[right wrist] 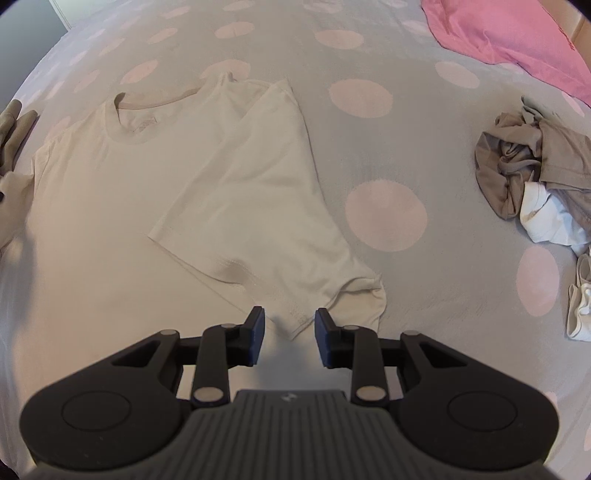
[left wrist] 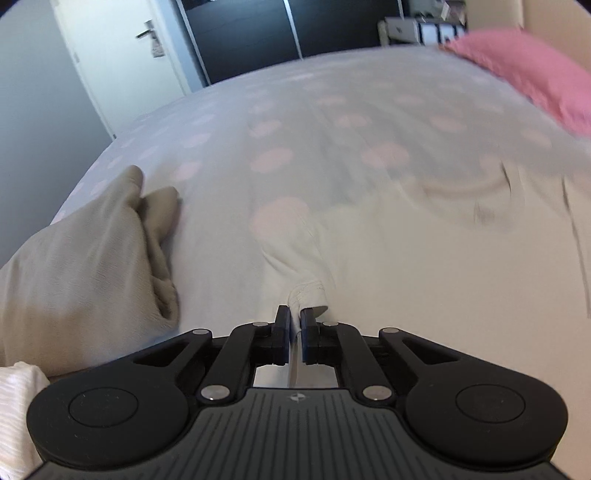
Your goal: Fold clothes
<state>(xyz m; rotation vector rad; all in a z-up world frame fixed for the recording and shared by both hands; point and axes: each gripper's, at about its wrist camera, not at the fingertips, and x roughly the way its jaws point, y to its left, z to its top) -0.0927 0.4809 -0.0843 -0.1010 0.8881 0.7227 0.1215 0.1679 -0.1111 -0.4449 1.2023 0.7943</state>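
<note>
A white T-shirt point(right wrist: 129, 177) lies face up on the dotted bedspread point(right wrist: 384, 147), its neck toward the far side. One side panel point(right wrist: 258, 206) is folded over the chest. My right gripper point(right wrist: 289, 326) hovers open above the near corner of that panel, and the fabric tip lies between the pads without being pressed. In the left wrist view the same T-shirt point(left wrist: 406, 240) spreads to the right, blurred. My left gripper point(left wrist: 294, 317) is shut on a bunched fold of its edge point(left wrist: 308, 291), which stands up between the pads.
A beige folded garment point(left wrist: 85, 258) lies at the left of the bed. A pink garment point(right wrist: 517, 33) is at the far right. A crumpled heap of beige and white clothes point(right wrist: 535, 173) and white socks point(right wrist: 580, 299) sit at the right. A door point(left wrist: 122, 55) stands beyond the bed.
</note>
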